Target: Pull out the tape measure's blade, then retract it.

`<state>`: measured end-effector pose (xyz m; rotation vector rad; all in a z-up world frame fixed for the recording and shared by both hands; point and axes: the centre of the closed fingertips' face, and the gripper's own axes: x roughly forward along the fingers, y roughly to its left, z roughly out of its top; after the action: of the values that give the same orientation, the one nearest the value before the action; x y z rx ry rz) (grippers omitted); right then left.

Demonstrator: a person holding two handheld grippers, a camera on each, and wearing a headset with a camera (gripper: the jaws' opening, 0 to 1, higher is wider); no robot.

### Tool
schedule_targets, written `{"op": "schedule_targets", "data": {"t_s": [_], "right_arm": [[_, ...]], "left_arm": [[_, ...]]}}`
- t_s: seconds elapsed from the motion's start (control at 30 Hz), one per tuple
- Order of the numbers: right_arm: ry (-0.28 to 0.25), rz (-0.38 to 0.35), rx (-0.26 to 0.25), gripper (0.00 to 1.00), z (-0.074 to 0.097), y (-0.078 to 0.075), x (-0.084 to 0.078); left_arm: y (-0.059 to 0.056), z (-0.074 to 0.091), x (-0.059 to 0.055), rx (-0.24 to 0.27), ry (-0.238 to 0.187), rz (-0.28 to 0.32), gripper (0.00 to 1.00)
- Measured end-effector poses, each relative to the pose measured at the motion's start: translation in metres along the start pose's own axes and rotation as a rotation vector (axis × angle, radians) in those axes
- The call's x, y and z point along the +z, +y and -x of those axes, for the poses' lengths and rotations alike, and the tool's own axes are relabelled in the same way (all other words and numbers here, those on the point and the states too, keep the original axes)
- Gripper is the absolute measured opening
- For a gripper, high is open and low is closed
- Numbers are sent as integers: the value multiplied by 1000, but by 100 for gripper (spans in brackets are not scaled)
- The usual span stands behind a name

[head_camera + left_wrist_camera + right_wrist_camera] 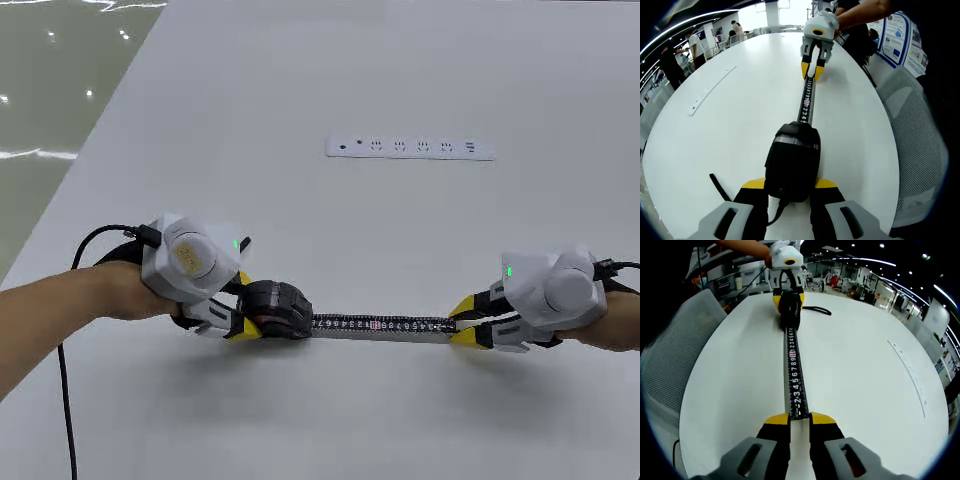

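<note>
A black tape measure case (275,308) rests on the white table, held between the yellow-tipped jaws of my left gripper (243,310). In the left gripper view the case (792,160) sits between the jaws. The black blade (382,324) with white numbers runs out to the right, flat over the table. My right gripper (466,322) is shut on the blade's end. In the right gripper view the blade (794,375) stretches away from my right gripper (800,418) to the case (790,307).
A white power strip (409,148) lies on the table farther back. A black cable (68,400) trails from the left gripper over the table's left edge. A mesh chair (912,130) stands by the table. People stand far off.
</note>
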<state>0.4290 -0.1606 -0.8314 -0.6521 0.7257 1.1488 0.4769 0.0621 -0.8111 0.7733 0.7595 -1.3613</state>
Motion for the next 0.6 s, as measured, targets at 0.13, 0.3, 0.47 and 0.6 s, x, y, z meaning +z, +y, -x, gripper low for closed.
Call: {"op": "schedule_targets", "data": {"t_s": [0.13, 0.3, 0.47, 0.6], "right_arm": [[3, 0, -1, 13, 2, 0, -1], [5, 1, -2, 13, 4, 1, -2], [8, 1, -4, 13, 6, 0, -5], [11, 0, -4, 13, 9, 0, -7]], "left_arm": [[0, 0, 0, 0, 1, -1, 29], [1, -1, -1, 1, 2, 0, 29], [1, -1, -1, 1, 3, 1, 29], [0, -1, -1, 1, 2, 1, 29]]}}
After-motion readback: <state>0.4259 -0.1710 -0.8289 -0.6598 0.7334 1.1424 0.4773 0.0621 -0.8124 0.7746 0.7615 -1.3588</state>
